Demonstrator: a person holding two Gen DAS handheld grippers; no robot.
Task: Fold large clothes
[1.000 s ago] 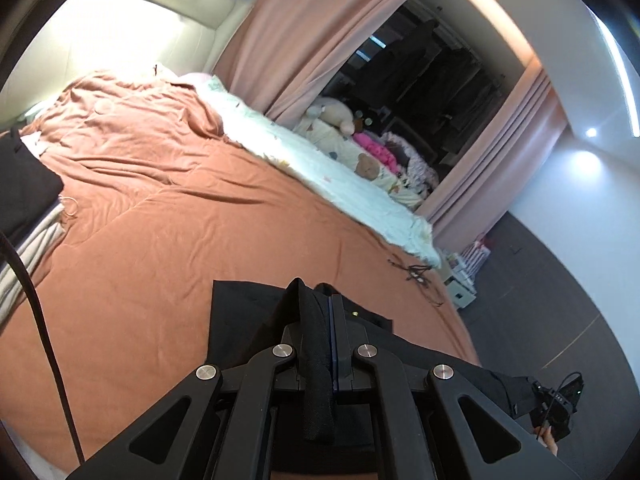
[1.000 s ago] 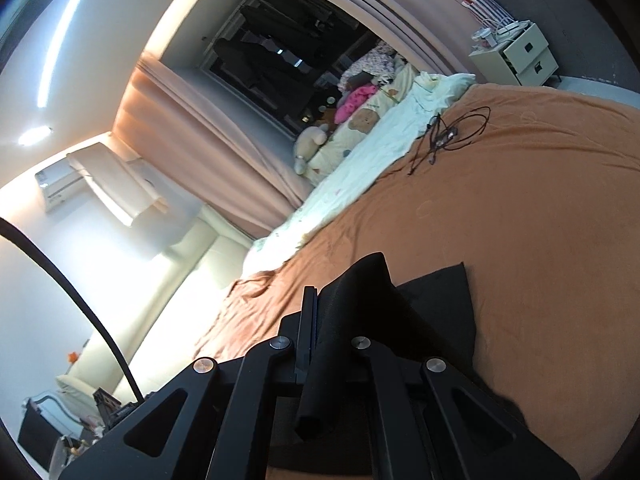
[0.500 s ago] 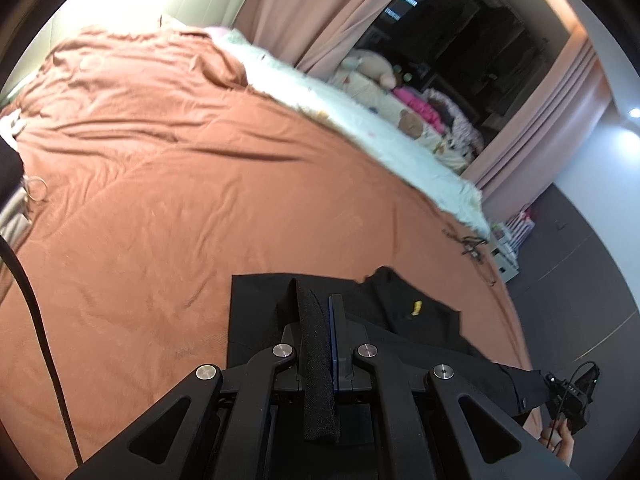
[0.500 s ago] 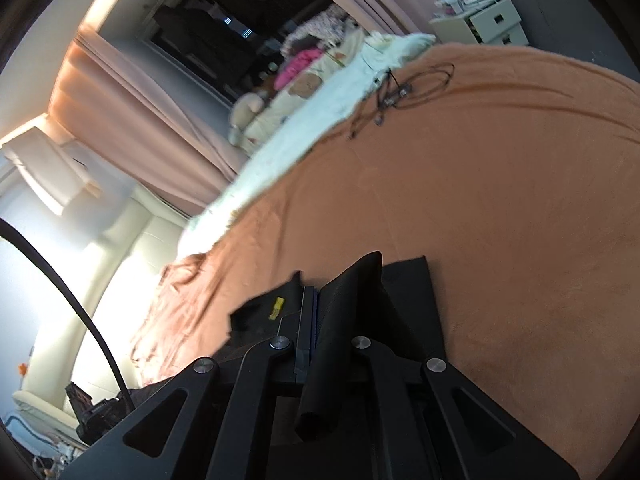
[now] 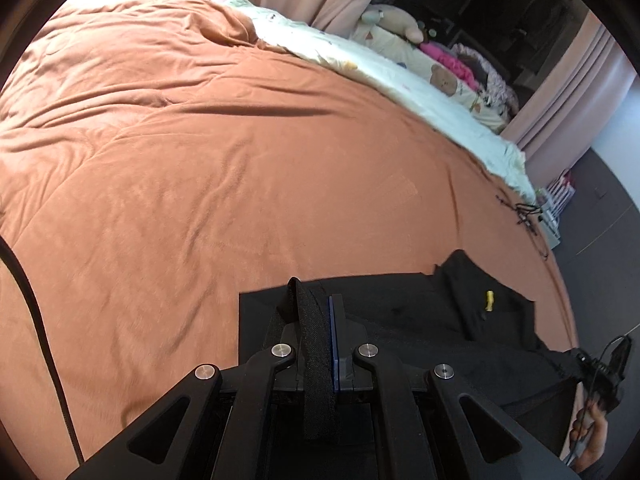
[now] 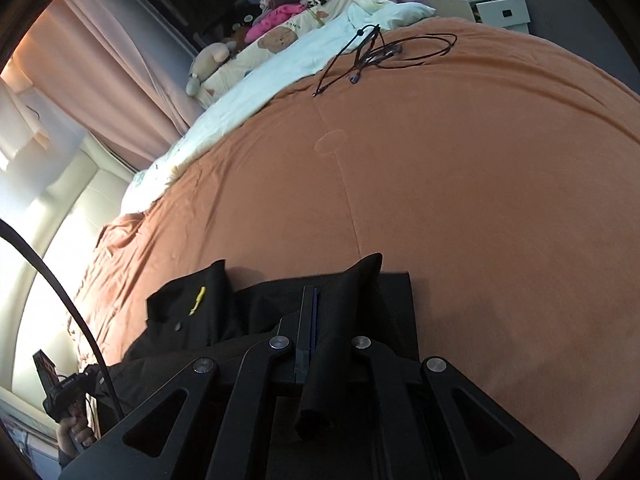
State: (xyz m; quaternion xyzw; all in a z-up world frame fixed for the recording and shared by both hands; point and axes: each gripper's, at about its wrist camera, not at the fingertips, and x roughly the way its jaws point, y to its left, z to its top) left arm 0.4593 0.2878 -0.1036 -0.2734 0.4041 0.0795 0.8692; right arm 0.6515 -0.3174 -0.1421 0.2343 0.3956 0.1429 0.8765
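The left claw [image 5: 324,320] is clenched on a folded edge of a large black fabric garment [image 5: 400,312], a strip of the cloth pinched upright between its pads. The right claw [image 6: 320,316] is likewise clamped on another edge of the same black garment [image 6: 248,316], a peak of cloth standing up beside its blue-lined pad. The garment lies spread along the near edge of a wide bed covered in a rust-orange velvety bedspread [image 5: 240,160], its front edge flat on the bedspread just ahead of both claws. A small yellow tag [image 5: 489,300] shows on a raised flap of the garment, between the two claws. In the left wrist view, the person's right hand [image 5: 592,432] grips the other claw's handle at the garment's far end; in the right wrist view, the left hand [image 6: 74,428] does the same. Beyond the garment, across the bedspread, a tangle of thin black cable [image 6: 380,54] lies near the far side of the bed. A pale cream quilt [image 5: 380,68] runs along that far edge, with plush toys and a bear-print cushion [image 5: 444,80] heaped behind it. Pink floor-length curtains [image 6: 120,80] hang behind the bed, and a white bedside cabinet [image 6: 496,10] stands past its corner.
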